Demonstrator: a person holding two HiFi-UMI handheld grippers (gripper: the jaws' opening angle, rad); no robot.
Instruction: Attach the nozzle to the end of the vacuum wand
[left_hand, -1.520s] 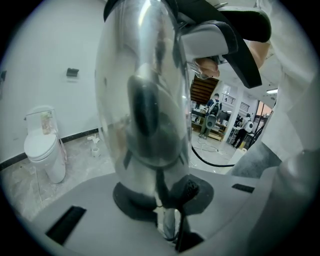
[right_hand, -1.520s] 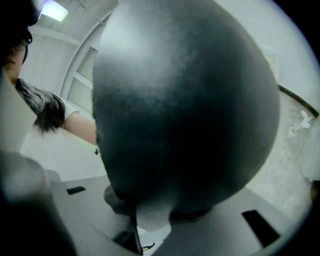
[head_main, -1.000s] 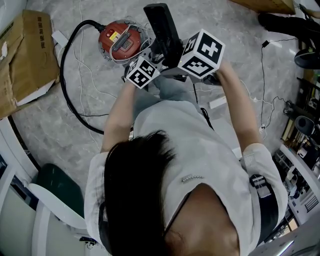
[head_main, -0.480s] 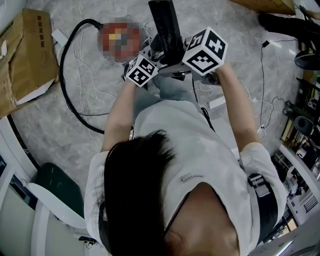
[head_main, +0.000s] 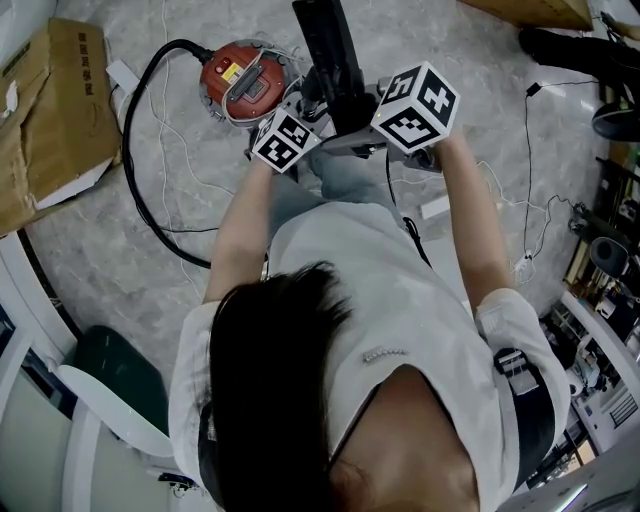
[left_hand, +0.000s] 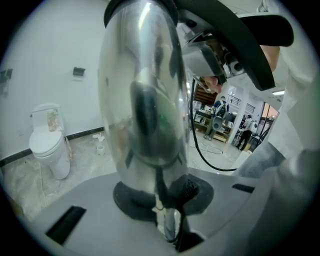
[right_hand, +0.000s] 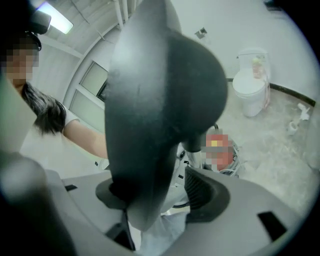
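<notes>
In the left gripper view a shiny metal vacuum wand (left_hand: 145, 100) runs up from between the pads, and my left gripper (left_hand: 162, 195) is shut on it. The black nozzle (right_hand: 160, 110) fills the right gripper view and sits on the wand's end (head_main: 335, 95). My right gripper (right_hand: 155, 195) has just been opening. The nozzle is still between its jaws, leaning on the left pad, while the ribbed right pad (right_hand: 197, 192) stands apart from it. In the head view both marker cubes, left (head_main: 285, 140) and right (head_main: 415, 105), flank the nozzle (head_main: 325, 45) in front of the person.
A red vacuum cleaner (head_main: 243, 80) lies on the marble floor with its black hose (head_main: 130, 170) curving to the left. A cardboard box (head_main: 50, 110) sits at the far left, a chair (head_main: 110, 380) at the lower left, and a toilet (left_hand: 50, 145) by the wall.
The right gripper's marker cube has shifted slightly to the right and tilted. The nozzle's top now leans a little further away. The left gripper has stayed where it was.
</notes>
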